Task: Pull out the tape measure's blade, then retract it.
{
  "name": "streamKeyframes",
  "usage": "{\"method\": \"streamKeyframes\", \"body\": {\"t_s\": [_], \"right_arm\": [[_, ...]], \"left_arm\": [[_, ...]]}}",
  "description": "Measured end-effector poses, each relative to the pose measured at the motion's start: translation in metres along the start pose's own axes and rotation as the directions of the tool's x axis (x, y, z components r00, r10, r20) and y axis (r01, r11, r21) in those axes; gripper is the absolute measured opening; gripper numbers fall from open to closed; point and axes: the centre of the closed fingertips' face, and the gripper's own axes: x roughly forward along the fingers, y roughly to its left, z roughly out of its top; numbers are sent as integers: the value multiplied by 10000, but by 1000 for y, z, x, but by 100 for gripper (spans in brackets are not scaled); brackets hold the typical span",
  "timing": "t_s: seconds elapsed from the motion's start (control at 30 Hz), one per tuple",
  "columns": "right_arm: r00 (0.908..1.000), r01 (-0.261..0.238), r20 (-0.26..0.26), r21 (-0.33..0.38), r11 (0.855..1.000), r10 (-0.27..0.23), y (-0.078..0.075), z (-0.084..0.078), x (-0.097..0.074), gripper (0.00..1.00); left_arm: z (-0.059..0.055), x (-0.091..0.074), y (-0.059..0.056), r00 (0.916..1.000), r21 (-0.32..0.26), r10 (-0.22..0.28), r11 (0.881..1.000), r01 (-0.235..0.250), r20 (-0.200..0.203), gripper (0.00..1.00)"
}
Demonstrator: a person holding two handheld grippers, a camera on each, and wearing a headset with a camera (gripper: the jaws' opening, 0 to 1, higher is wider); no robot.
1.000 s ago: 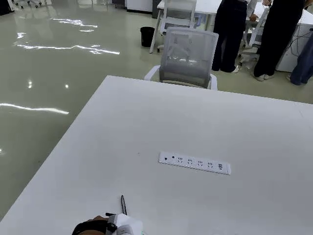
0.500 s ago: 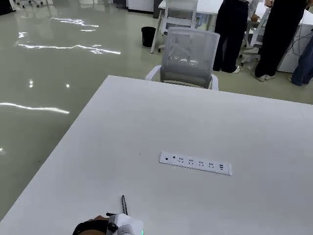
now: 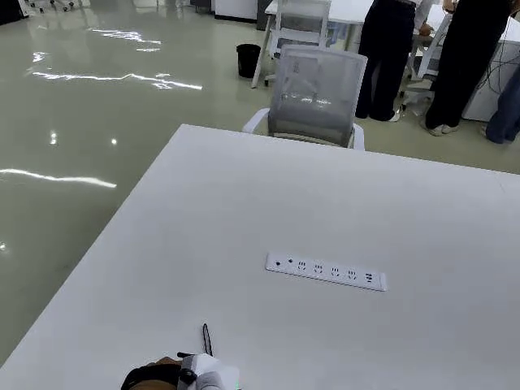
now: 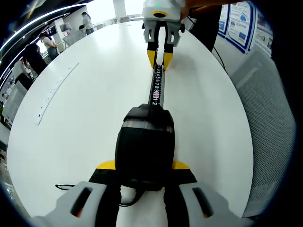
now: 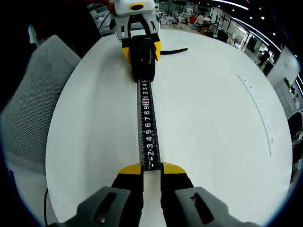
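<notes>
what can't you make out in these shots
Right gripper view: blade hook, covered by the right hand-held gripper's jaws.
Left gripper view: case mouth, behind the case's own body; far blade numbers, too small.
Head view: hand, cut by the bottom edge.

A white power strip (image 3: 326, 271) lies flat on the white table (image 3: 244, 195). Beyond the strip, just past the table's far edge, stands a grey mesh chair (image 3: 316, 96). Farther off are a black bin (image 3: 248, 59) on the glossy floor (image 3: 81, 122) and people (image 3: 383, 57) in dark clothes standing by another table. Nearer than the strip, at the picture's bottom edge, a thin black cord (image 3: 205, 339) lies on the table close to a hand (image 3: 156, 377) wearing a dark band.
</notes>
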Motion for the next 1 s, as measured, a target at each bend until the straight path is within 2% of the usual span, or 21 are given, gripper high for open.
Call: {"method": "streamKeyframes", "body": {"t_s": [1.0], "right_arm": [[9999,36,-115,88,10000,-35,-3,-13,-9,11]], "left_arm": [[-1,2,0,10000,-39,-7,10000,7,-24,31]]}}
